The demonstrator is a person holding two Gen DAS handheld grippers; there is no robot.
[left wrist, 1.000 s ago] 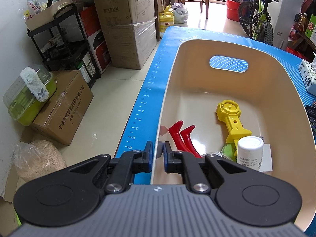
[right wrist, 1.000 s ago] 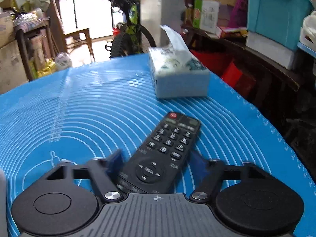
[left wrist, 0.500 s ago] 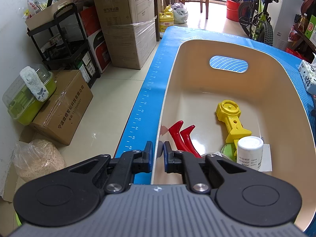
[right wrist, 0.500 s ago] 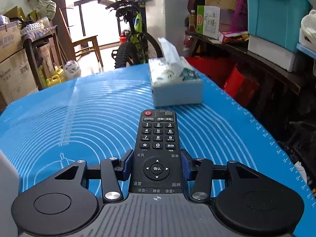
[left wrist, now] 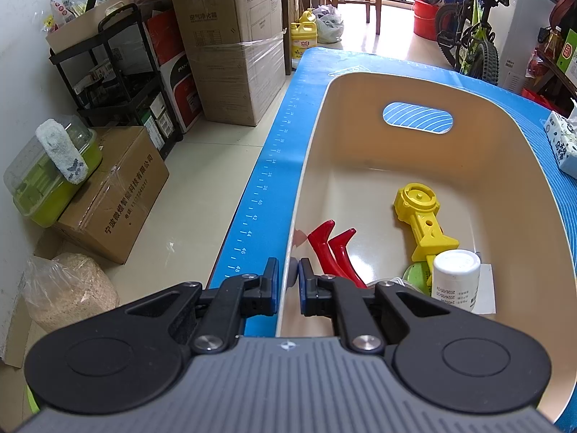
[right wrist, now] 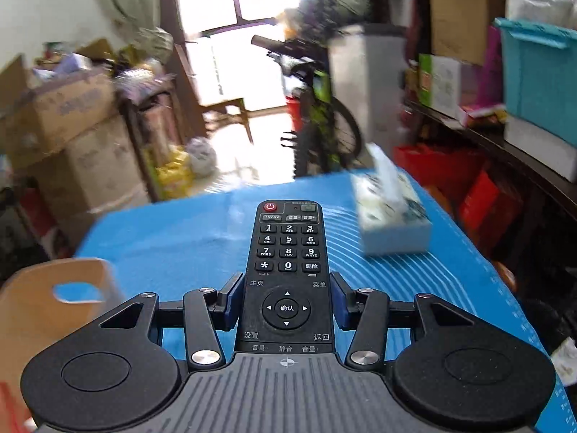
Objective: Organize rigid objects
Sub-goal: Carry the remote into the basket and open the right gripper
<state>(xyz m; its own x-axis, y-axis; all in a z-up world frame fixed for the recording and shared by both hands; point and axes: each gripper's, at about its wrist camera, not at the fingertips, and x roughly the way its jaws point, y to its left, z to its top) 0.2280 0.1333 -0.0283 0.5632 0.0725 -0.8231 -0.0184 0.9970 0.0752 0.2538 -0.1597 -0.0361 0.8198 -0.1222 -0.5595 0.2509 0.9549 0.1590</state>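
Note:
My left gripper (left wrist: pixel 288 283) is shut on the near left wall of the beige bin (left wrist: pixel 519 137), one finger outside and one inside. In the bin lie a red clip (left wrist: pixel 331 249), a yellow plastic toy (left wrist: pixel 422 216), a white bottle (left wrist: pixel 456 278) and a green piece (left wrist: pixel 414 276). My right gripper (right wrist: pixel 286 299) is shut on the black remote (right wrist: pixel 286 252), with both blue pads pressing on its sides. The remote is held above the blue mat (right wrist: pixel 180 238), buttons up. The bin's handle end (right wrist: pixel 47 310) shows at the lower left of the right wrist view.
A tissue box (right wrist: pixel 393 220) stands on the mat at the right, also seen as the tissue box (left wrist: pixel 564 144) beside the bin. Cardboard boxes (left wrist: pixel 230 47), a black rack (left wrist: pixel 119 83) and a bicycle (left wrist: pixel 468 36) surround the table. The mat's left edge (left wrist: pixel 259 195) drops to the floor.
My right gripper closed on the remote, straightened it between the pads and lifted it off the mat, tilting up. The left gripper and the bin have not moved.

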